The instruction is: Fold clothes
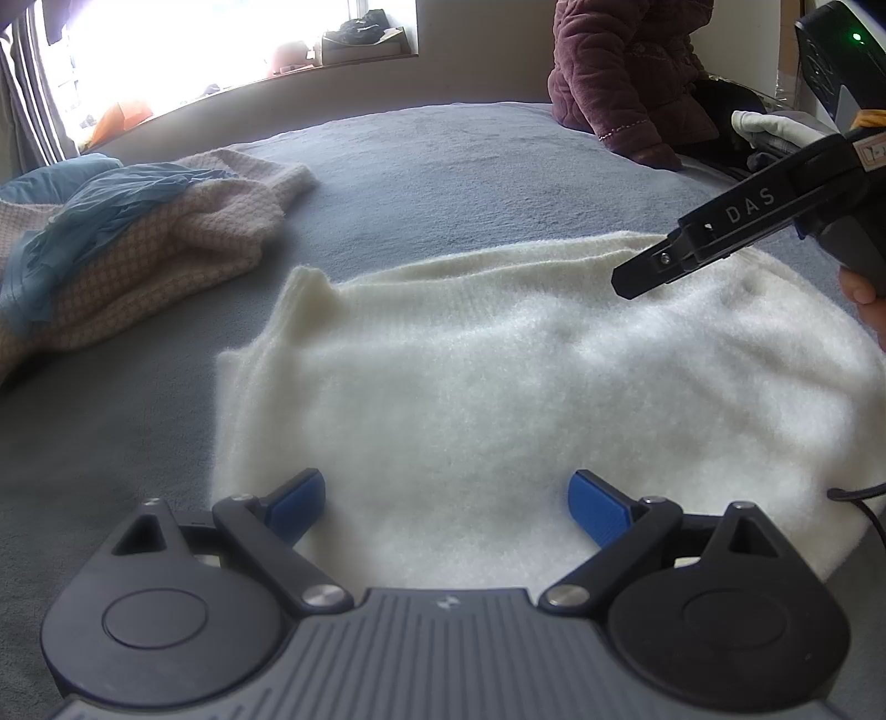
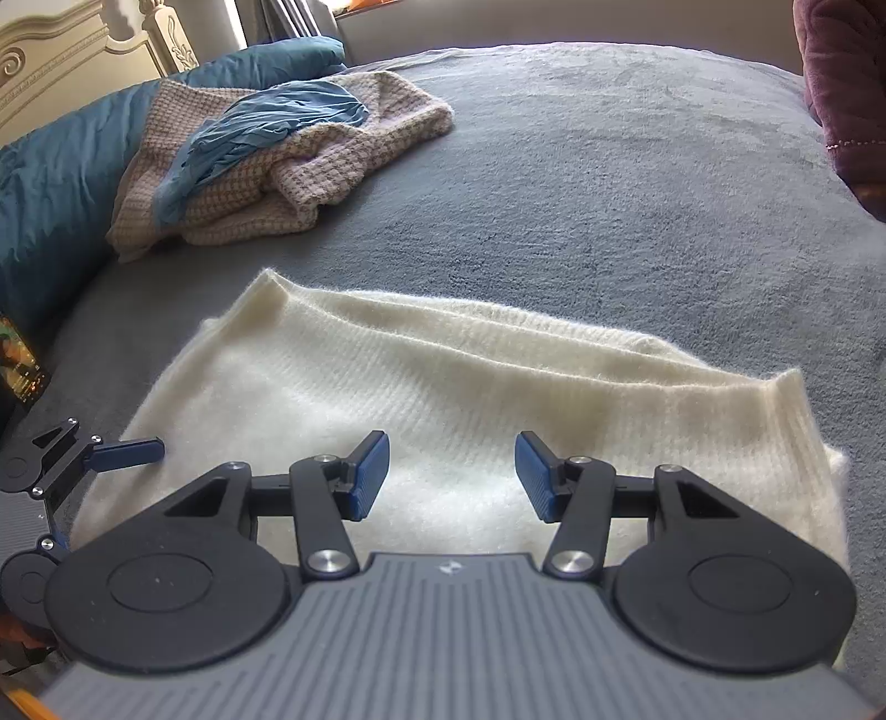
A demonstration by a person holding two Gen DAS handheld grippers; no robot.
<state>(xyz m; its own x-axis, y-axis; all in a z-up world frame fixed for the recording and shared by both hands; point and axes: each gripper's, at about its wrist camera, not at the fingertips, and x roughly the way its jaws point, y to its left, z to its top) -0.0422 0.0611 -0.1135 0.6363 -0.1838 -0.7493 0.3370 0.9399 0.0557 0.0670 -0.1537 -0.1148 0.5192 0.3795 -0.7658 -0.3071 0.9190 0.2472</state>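
A fluffy cream sweater (image 1: 498, 376) lies spread flat on the grey bedspread (image 1: 443, 166), its ribbed edge toward the far side. My left gripper (image 1: 447, 507) hovers over the sweater's near part, jaws wide apart with nothing between the blue pads. In the right wrist view the same sweater (image 2: 443, 387) fills the foreground, and my right gripper (image 2: 451, 476) stands open above it, its blue pads clear of the knit. The right gripper (image 1: 642, 277) shows from the side in the left wrist view, over the sweater's far right corner. The left gripper's finger (image 2: 127, 451) shows at the sweater's left edge.
A pink-and-beige checked knit (image 2: 310, 166) with a blue garment (image 2: 260, 133) on top lies bunched at the far left. A teal duvet (image 2: 61, 183) and headboard (image 2: 72, 50) lie beyond. A person in a maroon quilted coat (image 1: 626, 72) sits at the bed's far right edge.
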